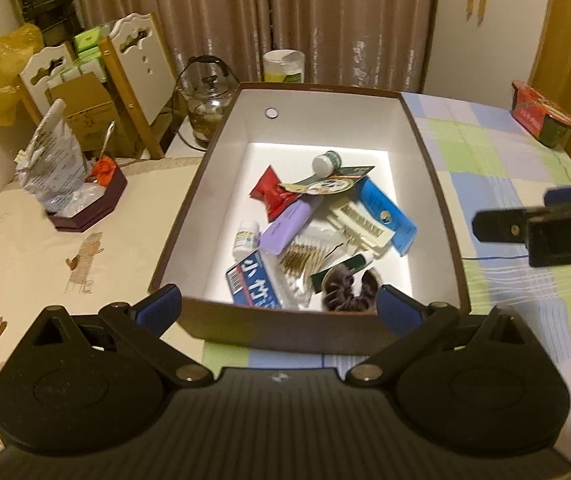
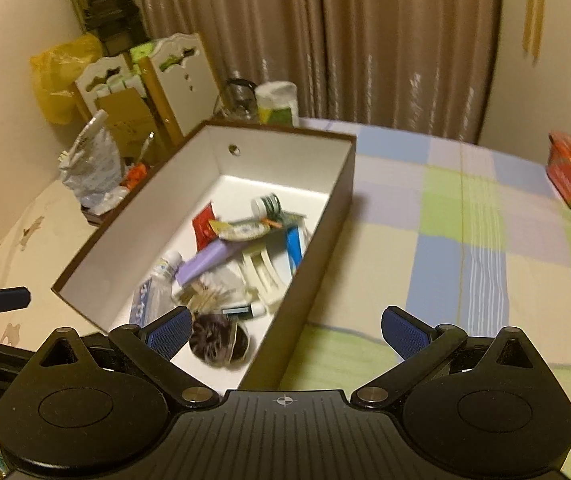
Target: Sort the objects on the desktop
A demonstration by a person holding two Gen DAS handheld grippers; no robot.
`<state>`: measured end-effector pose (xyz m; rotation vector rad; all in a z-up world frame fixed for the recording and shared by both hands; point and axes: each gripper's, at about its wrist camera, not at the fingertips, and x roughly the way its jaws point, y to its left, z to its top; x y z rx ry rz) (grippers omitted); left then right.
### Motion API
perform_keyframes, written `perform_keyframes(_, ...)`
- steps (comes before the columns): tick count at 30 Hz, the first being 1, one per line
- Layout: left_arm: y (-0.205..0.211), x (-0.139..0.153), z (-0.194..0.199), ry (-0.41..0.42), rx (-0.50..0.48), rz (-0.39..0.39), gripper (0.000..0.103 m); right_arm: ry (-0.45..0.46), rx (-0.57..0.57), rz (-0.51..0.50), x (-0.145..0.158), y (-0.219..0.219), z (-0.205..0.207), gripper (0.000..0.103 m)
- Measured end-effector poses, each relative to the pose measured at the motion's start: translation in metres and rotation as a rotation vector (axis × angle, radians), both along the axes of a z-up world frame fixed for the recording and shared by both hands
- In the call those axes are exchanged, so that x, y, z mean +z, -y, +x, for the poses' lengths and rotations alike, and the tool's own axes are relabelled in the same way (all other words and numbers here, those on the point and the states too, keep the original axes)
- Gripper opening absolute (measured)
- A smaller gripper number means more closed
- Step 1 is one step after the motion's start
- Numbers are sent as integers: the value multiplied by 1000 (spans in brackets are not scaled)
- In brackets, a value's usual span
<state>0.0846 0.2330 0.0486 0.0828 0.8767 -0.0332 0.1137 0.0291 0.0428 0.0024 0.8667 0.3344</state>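
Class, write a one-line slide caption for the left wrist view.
Open left gripper hovers at the brown box of jumbled toiletries.

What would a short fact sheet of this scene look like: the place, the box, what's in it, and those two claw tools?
Place: table with a checked cloth
Box: brown outside, white inside, open on top
Contents: red packet, purple case, blue tube, small white bottle, cotton swabs, dark hair scrunchie, other small items
Left gripper: open, empty, at the box's near wall
Right gripper: open, empty, over the box's near corner
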Motion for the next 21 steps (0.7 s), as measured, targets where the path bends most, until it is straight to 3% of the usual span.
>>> perform_keyframes(8, 4, -2, -12, -9, 78, 9, 102, -27, 16, -13, -3, 3, -13, 103)
perform_keyframes(21, 9, 5, -32, -24, 62, 28, 102, -55, -8, 28, 7, 2, -32, 103)
